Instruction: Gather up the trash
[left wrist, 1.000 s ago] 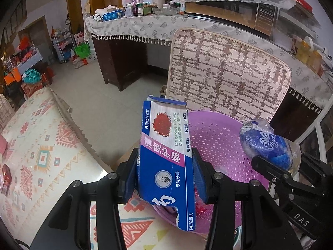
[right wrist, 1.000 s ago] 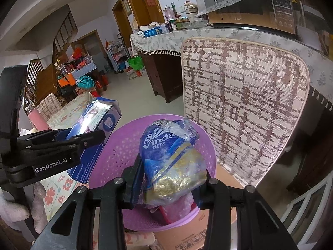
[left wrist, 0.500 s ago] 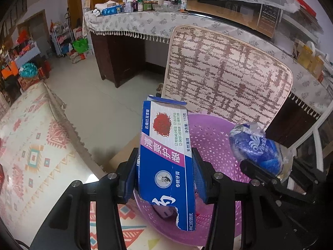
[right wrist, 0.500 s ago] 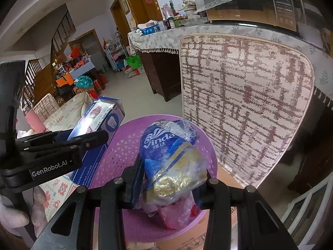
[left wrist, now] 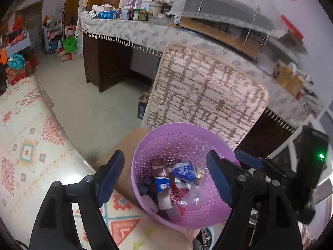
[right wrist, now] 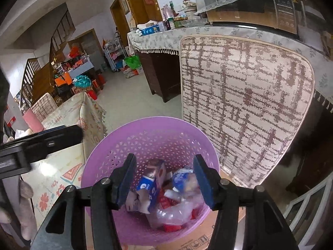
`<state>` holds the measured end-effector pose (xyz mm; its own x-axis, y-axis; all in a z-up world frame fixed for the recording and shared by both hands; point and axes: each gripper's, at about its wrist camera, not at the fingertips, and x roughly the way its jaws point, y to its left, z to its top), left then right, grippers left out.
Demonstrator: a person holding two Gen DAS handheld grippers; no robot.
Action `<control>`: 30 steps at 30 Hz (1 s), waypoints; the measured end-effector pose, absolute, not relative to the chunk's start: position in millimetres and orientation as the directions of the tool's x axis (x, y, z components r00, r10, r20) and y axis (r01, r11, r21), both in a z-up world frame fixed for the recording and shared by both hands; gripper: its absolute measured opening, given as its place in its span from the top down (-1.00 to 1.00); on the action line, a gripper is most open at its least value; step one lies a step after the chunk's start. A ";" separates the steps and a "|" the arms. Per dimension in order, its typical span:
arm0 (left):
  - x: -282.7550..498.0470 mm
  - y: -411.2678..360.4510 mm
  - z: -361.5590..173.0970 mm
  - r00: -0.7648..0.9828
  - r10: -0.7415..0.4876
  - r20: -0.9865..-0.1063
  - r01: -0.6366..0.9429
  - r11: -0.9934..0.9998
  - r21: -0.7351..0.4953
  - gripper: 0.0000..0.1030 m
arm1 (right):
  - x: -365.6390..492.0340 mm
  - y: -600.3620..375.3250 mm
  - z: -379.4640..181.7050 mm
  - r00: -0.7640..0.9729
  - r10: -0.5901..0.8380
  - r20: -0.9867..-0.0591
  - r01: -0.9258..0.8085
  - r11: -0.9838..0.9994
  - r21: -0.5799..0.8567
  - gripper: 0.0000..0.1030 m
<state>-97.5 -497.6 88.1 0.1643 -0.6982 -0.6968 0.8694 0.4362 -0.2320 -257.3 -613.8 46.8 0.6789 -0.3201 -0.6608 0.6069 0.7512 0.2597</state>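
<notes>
Both your grippers have let go. A second ago your left gripper (left wrist: pixel 164 177) was clamped on the blue toothpaste box (left wrist: pixel 162 184) and your right gripper (right wrist: pixel 164 177) on the crumpled blue tissue pack (right wrist: pixel 183 180); now each one hangs with its jaws spread wide and nothing between them, above the purple basket (left wrist: pixel 179 133). Both pieces now lie inside the basket, so I judge this drop done and these two items collected.

Look into the basket from your right wrist: the box lies tilted against the left of the heap, its open end up, and the tissue pack sits just beside it on the right. Under and around them you have clear plastic wrap (right wrist: pixel 172 210), some red wrappers (right wrist: pixel 166 201) and a few pale scraps; what each scrap is I cannot tell. The heap fills only the bottom, well below the rim.

The basket itself stands on a cardboard box (left wrist: pixel 124 152), between the patterned tablecloth (left wrist: pixel 31 145) on your left and the woven chair back (left wrist: pixel 204 91) behind it. No loose trash shows on the stretch of cloth in view, so whether more is left to gather cannot be told from here.
</notes>
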 end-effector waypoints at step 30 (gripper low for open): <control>-177.1 -308.4 153.0 0.630 -0.600 -0.493 0.643 0.759 -0.102 -0.93 | -374.6 -558.1 40.7 0.707 -0.393 -0.587 0.667 0.645 0.372 -0.51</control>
